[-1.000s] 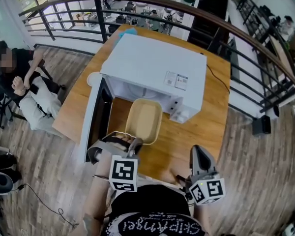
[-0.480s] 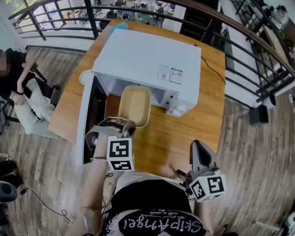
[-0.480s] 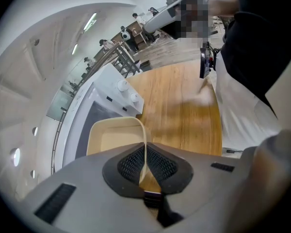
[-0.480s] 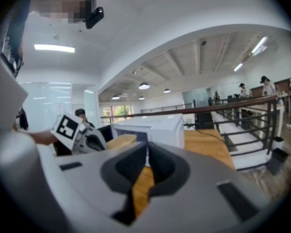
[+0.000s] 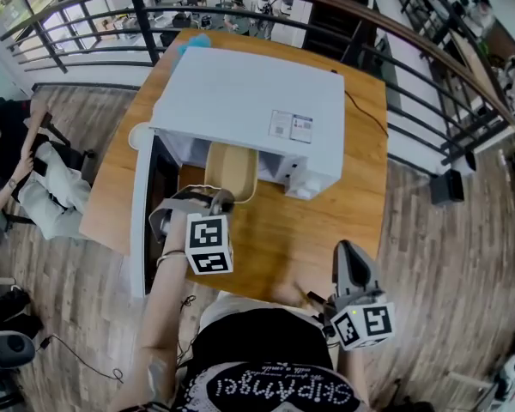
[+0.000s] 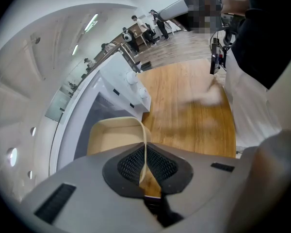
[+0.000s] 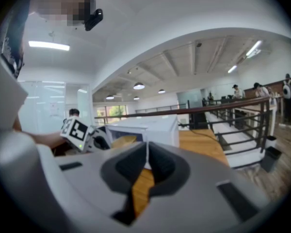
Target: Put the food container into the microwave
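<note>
A beige food container point(image 5: 232, 168) lies half inside the open front of the white microwave point(image 5: 249, 101); its far end is hidden under the microwave's top. My left gripper point(image 5: 221, 201) is shut on the container's near rim; in the left gripper view the thin rim point(image 6: 144, 144) runs between the closed pads, with the tray point(image 6: 114, 135) in front of the microwave's cavity point(image 6: 82, 115). My right gripper point(image 5: 345, 260) hovers over the table's near right edge, shut with nothing in it point(image 7: 146, 161).
The microwave's door point(image 5: 141, 217) stands open to the left of the container. The wooden table point(image 5: 326, 221) shows bare wood at the right. A black cable point(image 5: 360, 118) runs behind the microwave. A railing point(image 5: 412, 50) rings the table's far side. A seated person point(image 5: 26, 170) is at the left.
The left gripper has pushed the container forward, from in front of the microwave to partly inside its opening. The right gripper has stayed where it was.
</note>
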`<state>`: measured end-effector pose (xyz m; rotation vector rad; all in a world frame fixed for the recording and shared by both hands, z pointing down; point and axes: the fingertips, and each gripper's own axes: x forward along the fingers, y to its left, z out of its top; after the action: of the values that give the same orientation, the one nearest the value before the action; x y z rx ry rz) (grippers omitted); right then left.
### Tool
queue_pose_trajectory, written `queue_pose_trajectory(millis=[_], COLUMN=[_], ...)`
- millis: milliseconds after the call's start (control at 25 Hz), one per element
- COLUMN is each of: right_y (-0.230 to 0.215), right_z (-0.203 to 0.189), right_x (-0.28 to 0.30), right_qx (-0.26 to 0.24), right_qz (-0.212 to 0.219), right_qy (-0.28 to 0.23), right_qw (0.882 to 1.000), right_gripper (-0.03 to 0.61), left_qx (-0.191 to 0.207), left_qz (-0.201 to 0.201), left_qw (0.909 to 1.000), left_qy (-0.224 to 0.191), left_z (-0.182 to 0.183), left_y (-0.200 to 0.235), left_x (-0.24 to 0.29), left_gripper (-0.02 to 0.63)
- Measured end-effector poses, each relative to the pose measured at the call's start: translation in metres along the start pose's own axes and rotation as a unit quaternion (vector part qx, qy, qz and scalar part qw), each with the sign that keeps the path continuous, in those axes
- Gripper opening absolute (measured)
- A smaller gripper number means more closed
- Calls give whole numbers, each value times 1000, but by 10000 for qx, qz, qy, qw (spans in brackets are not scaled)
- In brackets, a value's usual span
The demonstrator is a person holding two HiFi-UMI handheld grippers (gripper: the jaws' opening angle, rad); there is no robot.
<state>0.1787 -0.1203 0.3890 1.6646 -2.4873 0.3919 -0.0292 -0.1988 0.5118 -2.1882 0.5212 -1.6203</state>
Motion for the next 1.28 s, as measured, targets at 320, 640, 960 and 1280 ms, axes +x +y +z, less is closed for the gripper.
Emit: queue_pose_trajectory(millis=[320,640,960,1280], right_y=[-1,0,4,3], right_z=[-3,-4,-5,-7], right_x=[0,2,6,15], right_qx=[44,46,58,101], right_qz=[-198,-352,-408,-450], right_qy=[64,108,127,168], right_qw=[9998,9993,9991,9988], right_gripper=[35,35,35,35], left_qx=[-79,-26,-169,-196], left_qz=[47,63,87,145], left_qw=[10000,10000,9998,9996], left_qy=[-1,-63,-116,-161], left_z=[-12,-16,-20,-22], left_y=[23,43,57,75], left_x=[21,36,52,71], left_gripper=[38,38,38,38])
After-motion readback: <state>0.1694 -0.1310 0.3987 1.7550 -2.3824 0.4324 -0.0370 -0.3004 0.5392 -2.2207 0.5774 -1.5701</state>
